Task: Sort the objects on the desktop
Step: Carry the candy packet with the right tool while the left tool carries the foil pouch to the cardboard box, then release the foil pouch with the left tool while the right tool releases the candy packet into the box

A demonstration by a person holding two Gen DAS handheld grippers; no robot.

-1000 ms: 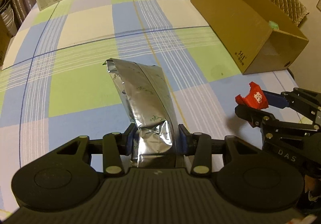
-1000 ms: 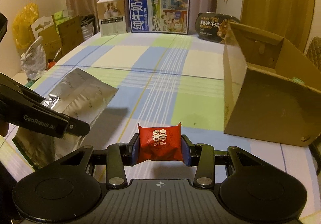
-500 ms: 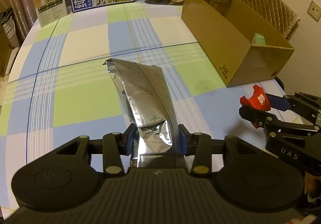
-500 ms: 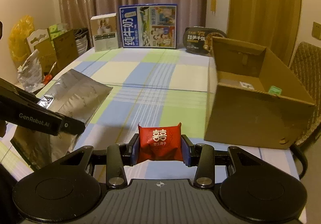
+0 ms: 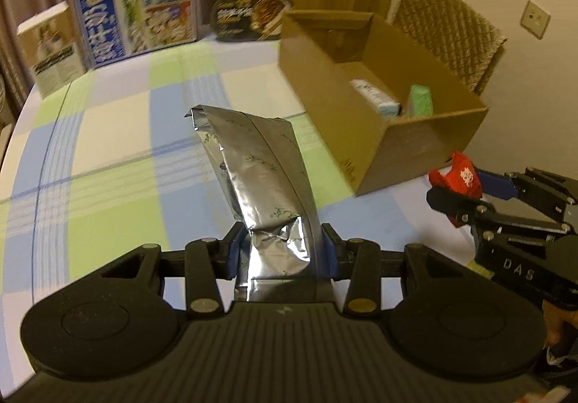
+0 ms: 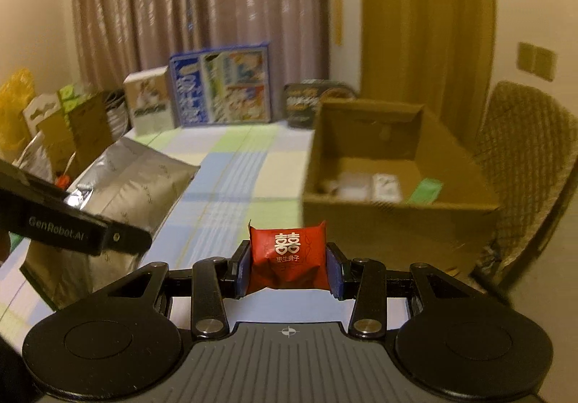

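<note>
Silver foil, creased at its near end, is what the left gripper [image 5: 281, 254] clamps: the silver pouch [image 5: 260, 182] is pinched between the blue pads and rises up and away over the checked tablecloth [image 5: 108, 157]. The right gripper [image 6: 289, 267] is clenched on a red candy packet [image 6: 289, 256] printed with white characters, squeezed from both sides and held above the near part of the table. From the left wrist camera that packet shows at the right, just near of the cardboard box [image 5: 430, 135]. The box stands open on the right side of the table, with a pale carton [image 5: 375, 97] and a green packet [image 5: 421, 101] inside. Along the far edge stand a blue milk carton box [image 5: 139, 7], a small beige box [image 5: 50, 48] to its left and a dark noodle bowl [image 5: 251, 16] to its right. A woven chair [image 5: 451, 38] sits beyond the box.
</note>
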